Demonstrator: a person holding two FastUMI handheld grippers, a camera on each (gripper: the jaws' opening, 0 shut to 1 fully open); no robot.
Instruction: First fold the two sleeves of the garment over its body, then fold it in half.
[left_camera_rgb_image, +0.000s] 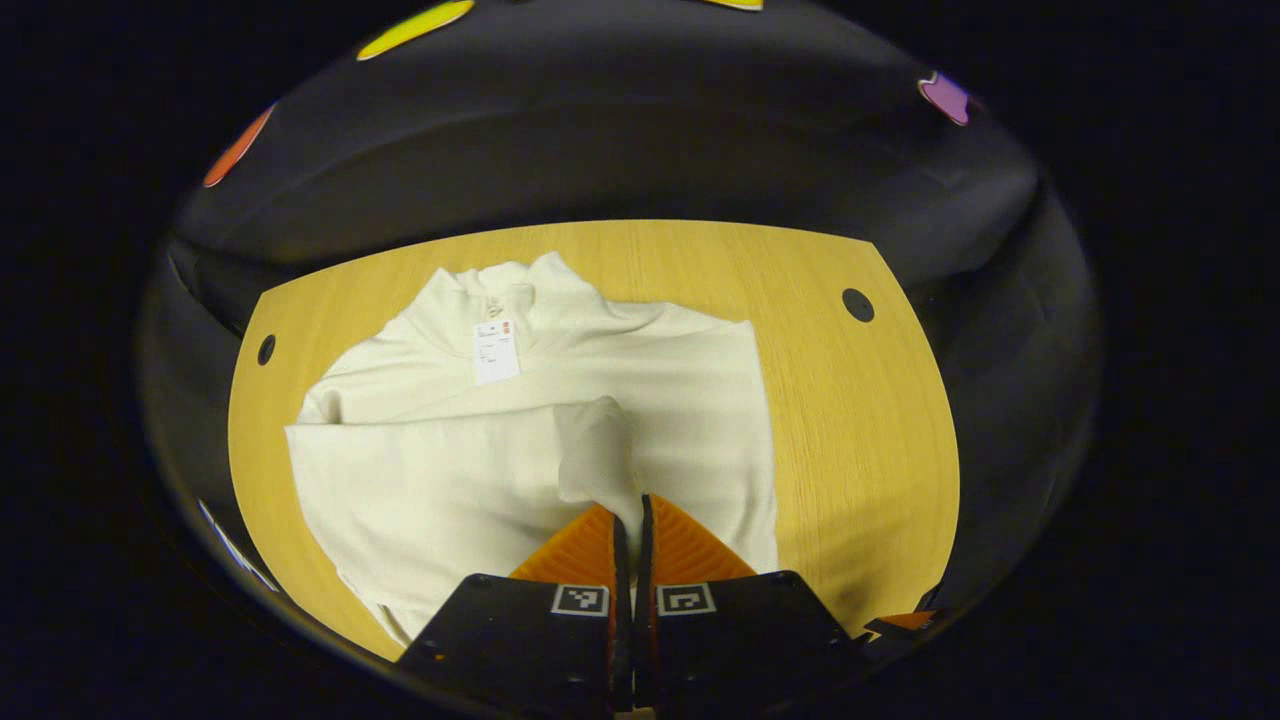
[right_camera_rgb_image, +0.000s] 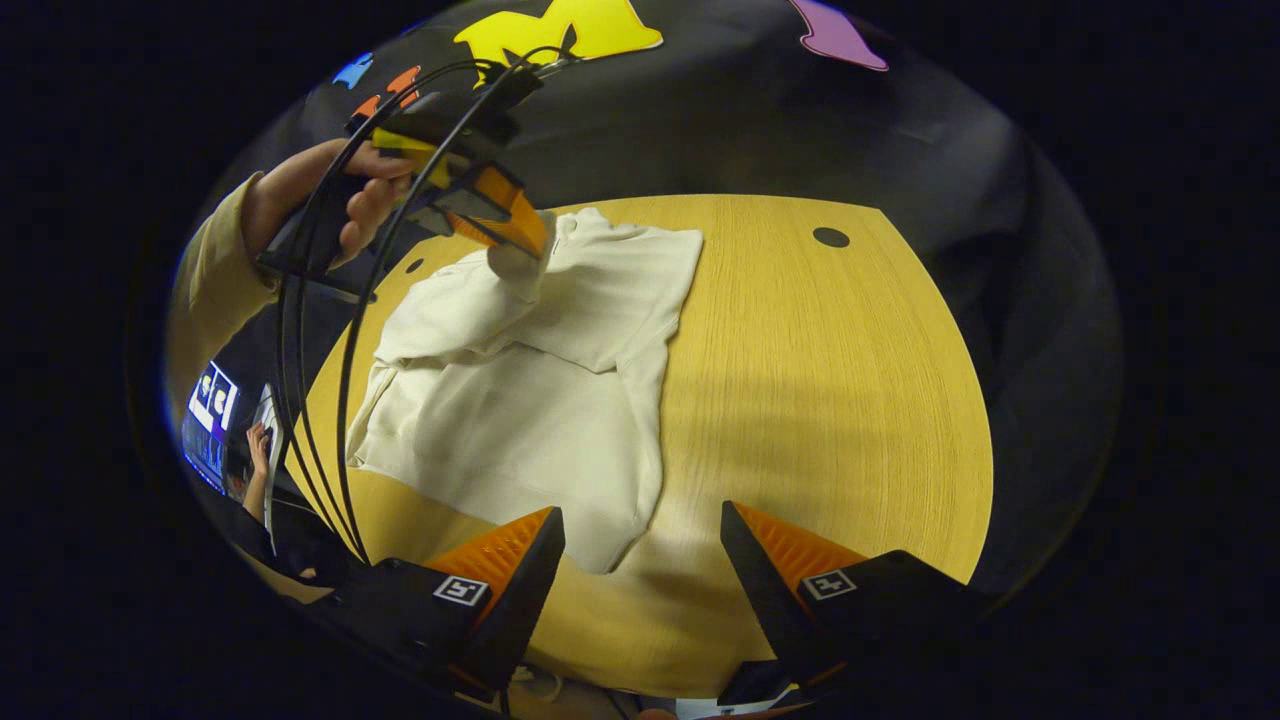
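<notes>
A white long-sleeved garment (left_camera_rgb_image: 460, 470) lies spread on the wooden table (left_camera_rgb_image: 850, 430), collar at the far side with a paper tag (left_camera_rgb_image: 497, 350) on it. My left gripper (left_camera_rgb_image: 630, 508) is shut on the cuff of one sleeve (left_camera_rgb_image: 598, 450), which rises from the body toward the fingers. In the right gripper view the left gripper (right_camera_rgb_image: 525, 238) hangs above the garment (right_camera_rgb_image: 530, 410), held by a hand (right_camera_rgb_image: 345, 205), with the lifted sleeve (right_camera_rgb_image: 470, 300) drawn over the body. My right gripper (right_camera_rgb_image: 641, 515) stands open over the garment's near edge, holding nothing.
Round cable holes (left_camera_rgb_image: 858, 304) (left_camera_rgb_image: 266, 349) sit near the table's far corners. Black cables (right_camera_rgb_image: 330, 380) run down from the left gripper. A lit screen (right_camera_rgb_image: 212, 400) shows at the lower left. Bare tabletop (right_camera_rgb_image: 830, 420) stretches to the right of the garment.
</notes>
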